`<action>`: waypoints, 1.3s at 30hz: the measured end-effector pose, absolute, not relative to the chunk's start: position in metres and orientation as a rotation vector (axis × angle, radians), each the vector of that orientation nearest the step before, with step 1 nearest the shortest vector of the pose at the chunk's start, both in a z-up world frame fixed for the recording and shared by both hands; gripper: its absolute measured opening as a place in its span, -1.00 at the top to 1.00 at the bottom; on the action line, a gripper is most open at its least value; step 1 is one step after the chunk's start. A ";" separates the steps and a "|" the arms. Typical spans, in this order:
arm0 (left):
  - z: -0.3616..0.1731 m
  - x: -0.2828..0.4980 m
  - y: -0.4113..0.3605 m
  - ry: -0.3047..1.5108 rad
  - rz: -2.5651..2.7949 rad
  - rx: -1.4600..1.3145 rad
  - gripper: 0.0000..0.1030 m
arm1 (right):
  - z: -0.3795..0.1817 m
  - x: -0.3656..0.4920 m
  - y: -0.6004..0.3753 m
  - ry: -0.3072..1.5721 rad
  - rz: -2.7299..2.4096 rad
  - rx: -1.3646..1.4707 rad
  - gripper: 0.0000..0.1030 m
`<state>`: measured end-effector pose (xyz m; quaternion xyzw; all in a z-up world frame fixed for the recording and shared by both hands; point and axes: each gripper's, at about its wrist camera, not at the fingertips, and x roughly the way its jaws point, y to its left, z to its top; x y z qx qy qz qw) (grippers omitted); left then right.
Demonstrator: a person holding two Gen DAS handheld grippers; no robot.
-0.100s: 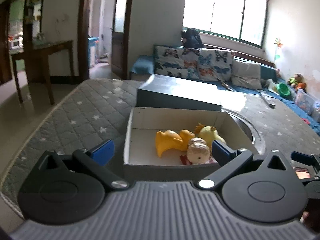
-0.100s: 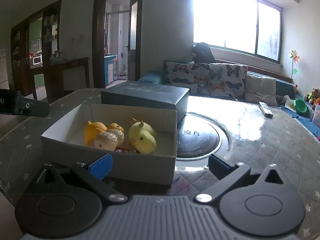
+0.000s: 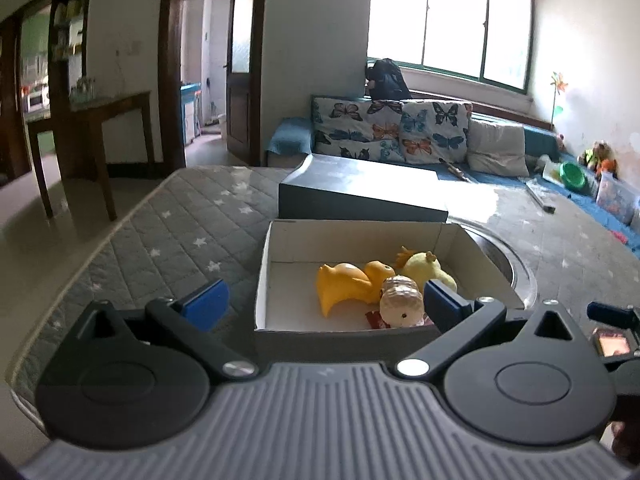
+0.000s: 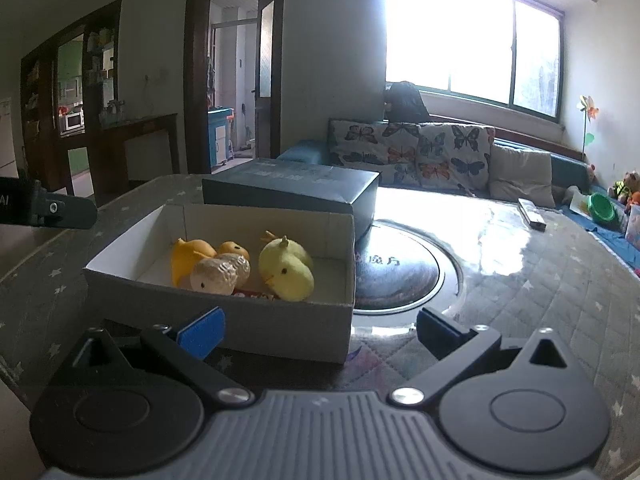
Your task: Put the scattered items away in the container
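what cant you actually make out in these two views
- Red item in the white box: left wrist view, mostly hidden behind the peanut toy; right wrist view shows only a sliver.
- Orange duck: lower body cut off by the box's near wall in the right wrist view.
- Print on the dark box lid: too small and blurred.
- Outside the window: blown out by glare.

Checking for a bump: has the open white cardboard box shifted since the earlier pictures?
No. The open white cardboard box sits unchanged against the dark lidded box behind it.
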<state>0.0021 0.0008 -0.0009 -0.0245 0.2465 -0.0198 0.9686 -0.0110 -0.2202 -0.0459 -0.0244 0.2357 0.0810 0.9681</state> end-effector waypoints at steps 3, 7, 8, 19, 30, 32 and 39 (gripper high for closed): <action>-0.005 -0.009 -0.007 0.461 -0.031 -0.013 -1.00 | -0.047 -0.015 -0.219 0.486 0.161 -0.052 -1.00; -0.006 -0.012 -0.011 0.493 -0.006 0.023 -1.00 | -0.049 -0.021 -0.218 0.499 0.158 -0.055 -1.00; -0.008 -0.010 -0.012 0.508 -0.003 0.031 -1.00 | -0.049 -0.020 -0.220 0.505 0.158 -0.048 -1.00; -0.033 -0.004 -0.012 0.585 0.020 0.029 -1.00 | -0.064 -0.014 -0.233 0.527 0.123 -0.013 -1.00; -0.045 0.003 -0.012 0.651 0.024 0.031 -1.00 | -0.070 -0.006 -0.226 0.573 0.182 -0.020 -1.00; -0.048 0.003 -0.012 0.661 0.024 0.038 -1.00 | -0.071 -0.005 -0.225 0.578 0.193 -0.018 -1.00; -0.056 0.009 -0.015 0.718 0.014 0.050 -1.00 | -0.075 -0.003 -0.223 0.607 0.226 -0.036 -1.00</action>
